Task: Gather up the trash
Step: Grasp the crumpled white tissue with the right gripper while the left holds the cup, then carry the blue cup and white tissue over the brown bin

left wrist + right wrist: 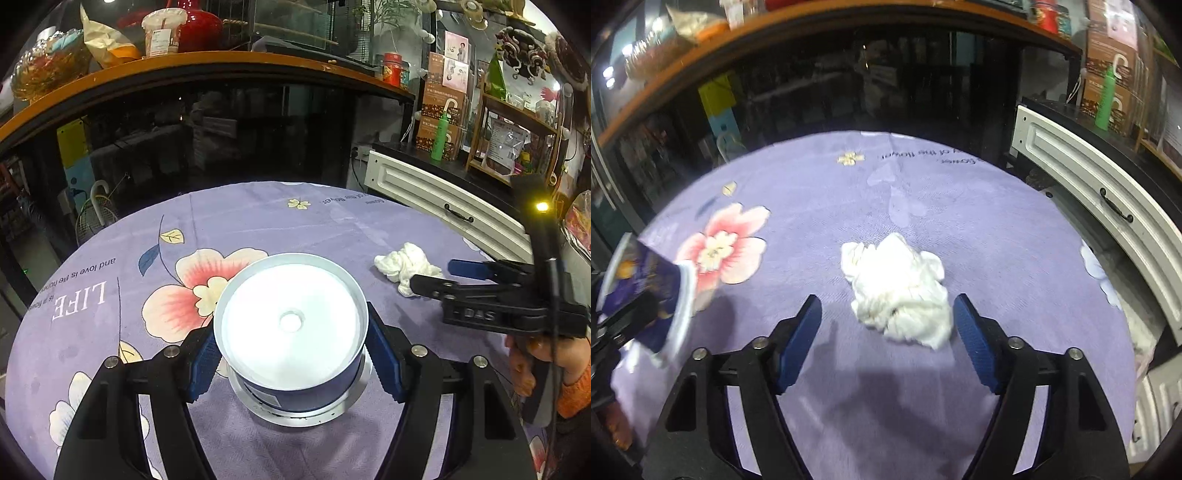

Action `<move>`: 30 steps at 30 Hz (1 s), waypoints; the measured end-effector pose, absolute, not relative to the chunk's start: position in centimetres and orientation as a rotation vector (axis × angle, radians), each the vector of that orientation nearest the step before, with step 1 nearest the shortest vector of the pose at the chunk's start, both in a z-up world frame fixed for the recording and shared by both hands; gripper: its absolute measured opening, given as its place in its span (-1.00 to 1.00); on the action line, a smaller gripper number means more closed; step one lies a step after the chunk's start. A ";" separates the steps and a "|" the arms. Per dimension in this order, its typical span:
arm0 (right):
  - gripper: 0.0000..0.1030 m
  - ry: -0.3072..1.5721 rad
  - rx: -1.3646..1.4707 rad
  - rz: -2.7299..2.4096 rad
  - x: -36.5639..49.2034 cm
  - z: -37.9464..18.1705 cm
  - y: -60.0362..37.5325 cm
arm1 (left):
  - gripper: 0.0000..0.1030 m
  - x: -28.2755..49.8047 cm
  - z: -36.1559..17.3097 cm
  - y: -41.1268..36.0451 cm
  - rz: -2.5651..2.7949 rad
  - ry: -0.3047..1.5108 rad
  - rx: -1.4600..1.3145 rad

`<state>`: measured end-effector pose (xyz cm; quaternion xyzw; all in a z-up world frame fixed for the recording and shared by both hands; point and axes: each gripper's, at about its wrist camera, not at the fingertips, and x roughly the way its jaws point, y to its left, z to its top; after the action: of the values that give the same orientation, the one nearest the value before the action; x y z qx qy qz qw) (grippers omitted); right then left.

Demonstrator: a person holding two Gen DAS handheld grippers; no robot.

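A round blue tub point(291, 314) with a silver rim and a white inside sits between the blue pads of my left gripper point(291, 336), which is shut on its sides. In the right wrist view the same tub point(650, 291) hangs tilted at the far left, off the cloth. A crumpled white tissue point(897, 288) lies on the purple flowered tablecloth point(997, 240). My right gripper point(886, 306) stands open around the tissue's near end, its pads not pressing it. The left wrist view shows the right gripper point(443, 275) at the tissue point(399, 264), held by a hand point(532, 354).
The round table's far edge drops off toward a dark glass-fronted counter point(221, 140) with an orange top carrying cups and bags. A white cabinet with a drawer handle point(1115, 210) stands close on the right. Bare cloth point(258, 229) lies beyond the tub.
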<state>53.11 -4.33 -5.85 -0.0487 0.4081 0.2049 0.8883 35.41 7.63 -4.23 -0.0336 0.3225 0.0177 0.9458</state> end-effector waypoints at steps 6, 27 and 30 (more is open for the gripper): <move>-0.46 0.888 -0.183 0.354 55.0 -7.8 -3.2 | 0.34 35.5 -4.5 8.5 0.050 0.654 -0.083; -0.56 0.804 0.020 0.442 39.7 -1.6 -12.0 | 0.34 26.9 -1.3 9.0 0.014 0.613 -0.051; -0.56 0.788 0.035 0.450 37.1 -0.9 -13.0 | 0.34 25.4 -0.8 7.9 -0.008 0.598 -0.029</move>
<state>37.12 -13.04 -0.88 0.0171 0.3807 0.2172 0.8987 25.43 7.89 -0.81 -0.0141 0.2944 -0.0039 0.9556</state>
